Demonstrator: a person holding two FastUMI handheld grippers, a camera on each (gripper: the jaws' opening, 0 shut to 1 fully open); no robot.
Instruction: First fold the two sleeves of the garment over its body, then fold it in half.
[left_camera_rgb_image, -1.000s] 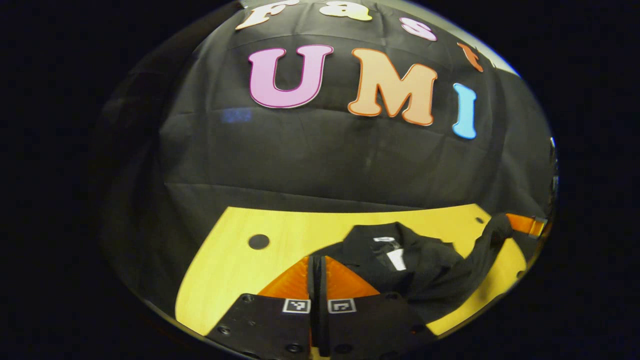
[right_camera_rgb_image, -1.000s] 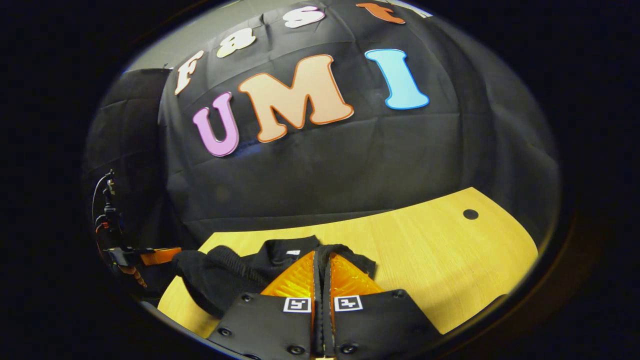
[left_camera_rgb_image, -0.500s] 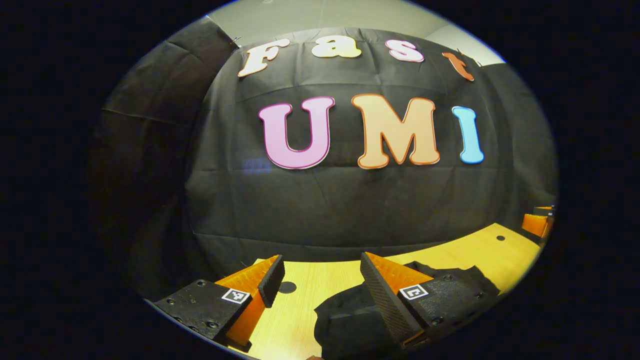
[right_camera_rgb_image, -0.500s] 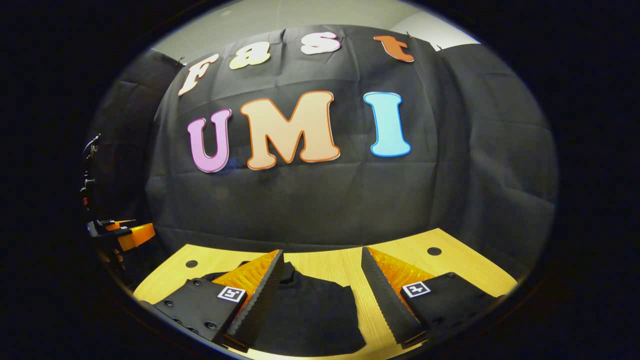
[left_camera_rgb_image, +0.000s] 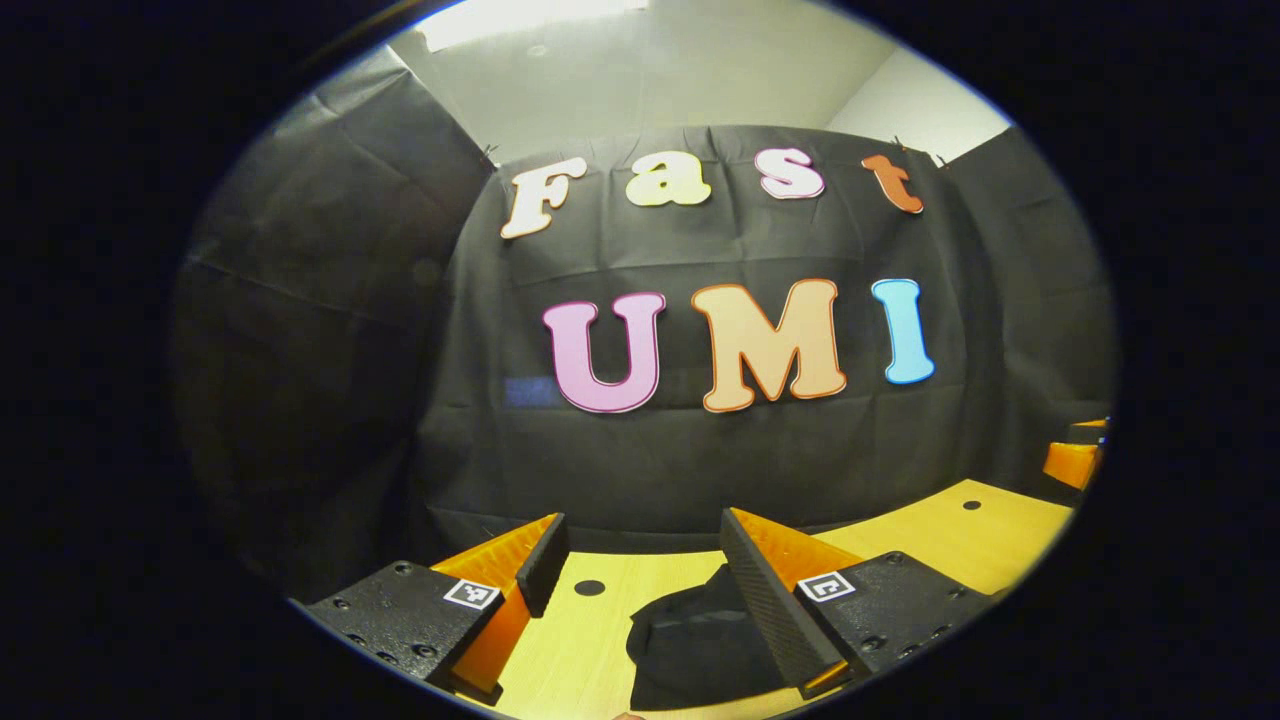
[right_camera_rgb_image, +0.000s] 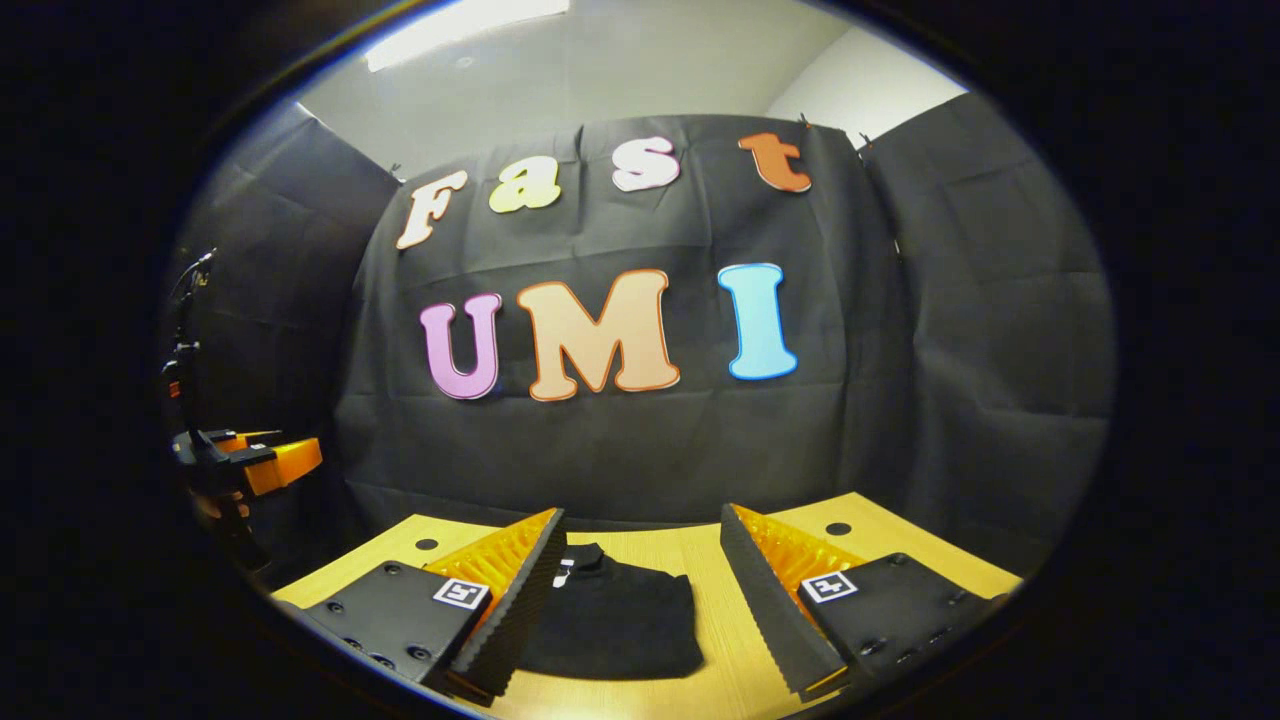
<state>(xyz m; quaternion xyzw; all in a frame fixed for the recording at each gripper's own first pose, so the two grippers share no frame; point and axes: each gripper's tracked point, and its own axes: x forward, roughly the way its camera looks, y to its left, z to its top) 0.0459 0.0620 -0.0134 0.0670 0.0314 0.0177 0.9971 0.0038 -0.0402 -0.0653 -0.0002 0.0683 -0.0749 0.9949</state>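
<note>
The black garment (right_camera_rgb_image: 612, 622) lies folded compactly on the table (right_camera_rgb_image: 720, 680); both the left gripper (left_camera_rgb_image: 640, 560) and right gripper (right_camera_rgb_image: 640, 560) hang released above it, folding apparently complete, with nothing left but withdrawal.

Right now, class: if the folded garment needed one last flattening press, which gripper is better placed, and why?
Probably the right gripper: the garment lies centred between its open fingers. For the left gripper, the garment sits off-centre, partly behind one finger. Both are open and clear of the cloth.
</note>
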